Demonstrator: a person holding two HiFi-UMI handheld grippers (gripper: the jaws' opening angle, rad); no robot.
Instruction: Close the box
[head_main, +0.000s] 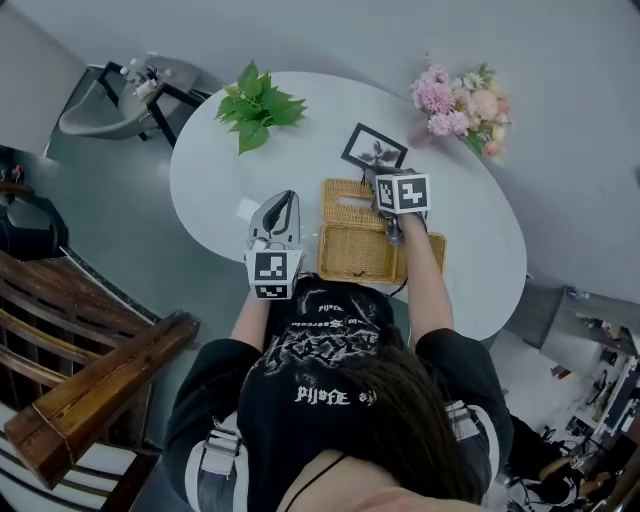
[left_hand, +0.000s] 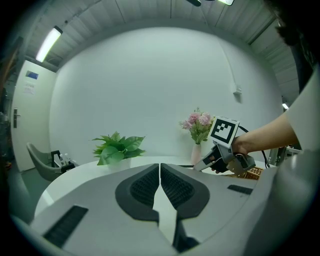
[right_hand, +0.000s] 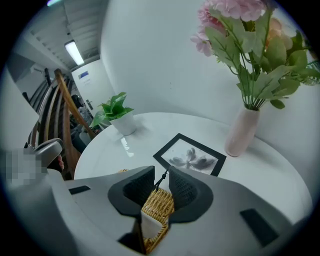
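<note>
We see the wicker box (head_main: 365, 255) open on the white tabletop (head_main: 220, 170), right tongs (right_hand: 161, 181) parted over its rim — not pinching it — left tongs (left_hand: 160, 172) closed, empty, just beside it.

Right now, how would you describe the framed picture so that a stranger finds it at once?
On the white oval table, look just beyond the wicker box, toward the vase of pink flowers. The picture lies flat there; it alone has a black frame, around a dark flower print.
</note>
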